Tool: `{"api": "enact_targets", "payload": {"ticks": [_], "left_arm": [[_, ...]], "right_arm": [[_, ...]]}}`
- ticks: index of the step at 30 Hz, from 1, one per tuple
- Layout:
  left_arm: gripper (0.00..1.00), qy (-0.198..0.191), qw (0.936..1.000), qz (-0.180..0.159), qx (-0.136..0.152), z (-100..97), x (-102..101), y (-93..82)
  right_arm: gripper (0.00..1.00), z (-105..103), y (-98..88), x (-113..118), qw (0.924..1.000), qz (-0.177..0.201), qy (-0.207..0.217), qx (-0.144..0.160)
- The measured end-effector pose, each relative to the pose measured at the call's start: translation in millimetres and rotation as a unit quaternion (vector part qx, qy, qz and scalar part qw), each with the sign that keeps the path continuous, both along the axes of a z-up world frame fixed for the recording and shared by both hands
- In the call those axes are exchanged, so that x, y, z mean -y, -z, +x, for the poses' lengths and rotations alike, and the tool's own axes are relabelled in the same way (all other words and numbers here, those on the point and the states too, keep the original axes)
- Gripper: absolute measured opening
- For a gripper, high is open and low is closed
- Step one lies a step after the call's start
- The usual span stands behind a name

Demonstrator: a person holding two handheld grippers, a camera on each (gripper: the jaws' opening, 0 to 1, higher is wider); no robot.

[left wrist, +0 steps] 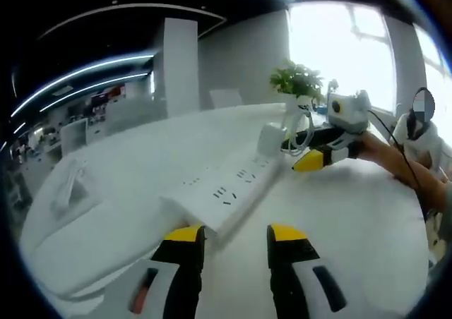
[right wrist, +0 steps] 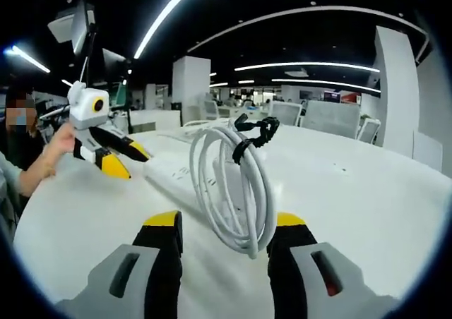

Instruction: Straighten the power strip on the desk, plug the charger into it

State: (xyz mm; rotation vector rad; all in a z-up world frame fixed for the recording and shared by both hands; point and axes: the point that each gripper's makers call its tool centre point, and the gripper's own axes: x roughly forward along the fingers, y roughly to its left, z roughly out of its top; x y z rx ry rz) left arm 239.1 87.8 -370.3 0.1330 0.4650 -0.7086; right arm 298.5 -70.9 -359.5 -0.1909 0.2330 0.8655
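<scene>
Lying lengthwise at twelve o'clock of the spread left hand-held gripper [left wrist: 235, 236], the power strip [left wrist: 224, 190] rests on the table [left wrist: 353, 213]; the right hand-held gripper [right wrist: 224, 229] pinches the charger's coiled cable [right wrist: 236, 185], likely readying the plug-in.

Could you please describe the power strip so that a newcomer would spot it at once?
On the wide white desk, look just beyond the left gripper. The long flat white power strip lies there, running away toward a small potted green plant; its rows of dark socket slots set it apart.
</scene>
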Motion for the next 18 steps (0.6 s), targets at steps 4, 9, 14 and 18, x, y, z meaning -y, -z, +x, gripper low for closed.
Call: {"api": "enact_targets", "payload": {"ticks": [4,9,14,18], "left_arm": [[0.36,-0.01,0.9999,-0.009,0.006,3.1,-0.8,-2.2],[0.35,-0.026,0.9992,-0.023,0.018,9.3,-3.6,-6.9],[0.35,-0.025,0.9991,-0.029,0.016,9.7,-1.1,-5.6],[0.36,-0.028,0.9991,-0.028,0.018,10.4,-0.9,-5.6]], "right_arm": [[0.45,0.3,2.4,-1.5,1.0,-0.002,0.001,-0.001],[0.44,-0.1,4.6,-4.0,1.0,-0.005,0.001,-0.001],[0.44,1.1,6.4,-3.9,1.0,-0.004,0.002,-0.003],[0.43,1.4,6.5,-3.8,1.0,-0.003,0.005,-0.004]]}}
